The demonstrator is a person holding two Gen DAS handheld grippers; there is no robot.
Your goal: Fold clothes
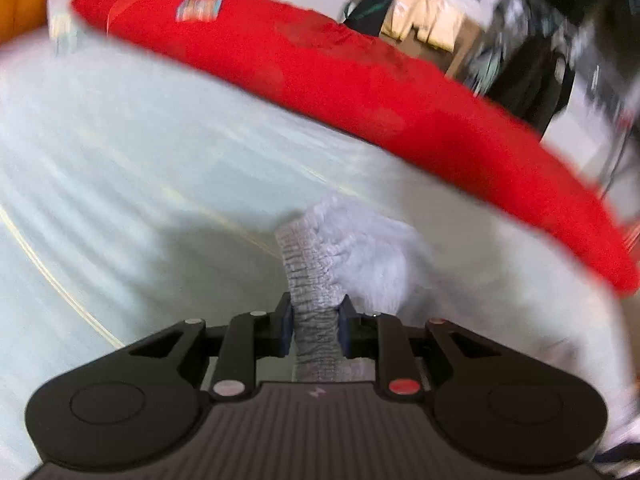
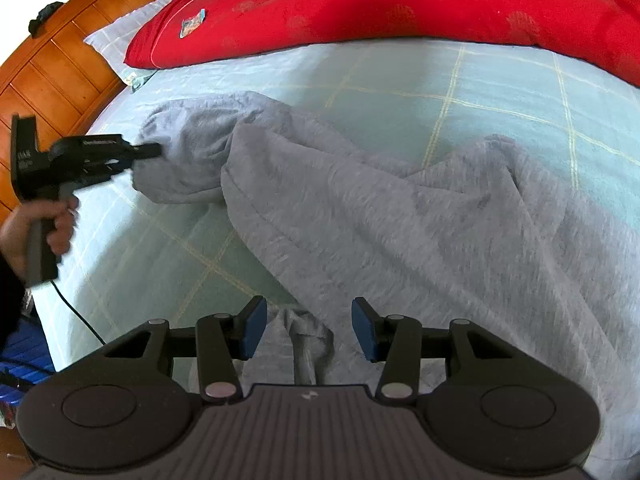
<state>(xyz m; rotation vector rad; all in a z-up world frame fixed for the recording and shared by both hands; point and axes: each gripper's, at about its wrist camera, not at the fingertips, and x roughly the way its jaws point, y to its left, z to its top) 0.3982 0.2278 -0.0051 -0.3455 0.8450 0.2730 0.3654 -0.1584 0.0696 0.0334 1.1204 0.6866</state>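
Note:
A grey sweatshirt (image 2: pixel 400 220) lies rumpled across the pale green checked bed sheet (image 2: pixel 380 80). One sleeve (image 2: pixel 192 152) reaches out to the left, lifted at its end. My left gripper (image 1: pixel 316 328) is shut on that sleeve's ribbed cuff (image 1: pixel 310 272), which stands pinched between the blue pads. The right wrist view shows the same left gripper (image 2: pixel 154 150) at the left, held by a hand (image 2: pixel 60 224). My right gripper (image 2: pixel 308 328) is open over the garment's near edge. A twisted fold of grey cloth (image 2: pixel 308 340) lies between its fingers, untouched by the pads.
A red quilt (image 2: pixel 360 4) is bunched along the far side of the bed, with a small colourful wrapper (image 2: pixel 192 24) on it. A wooden headboard (image 2: pixel 60 60) and a pale pillow (image 2: pixel 116 36) are at the far left. A black cable (image 2: pixel 80 312) trails off the left edge.

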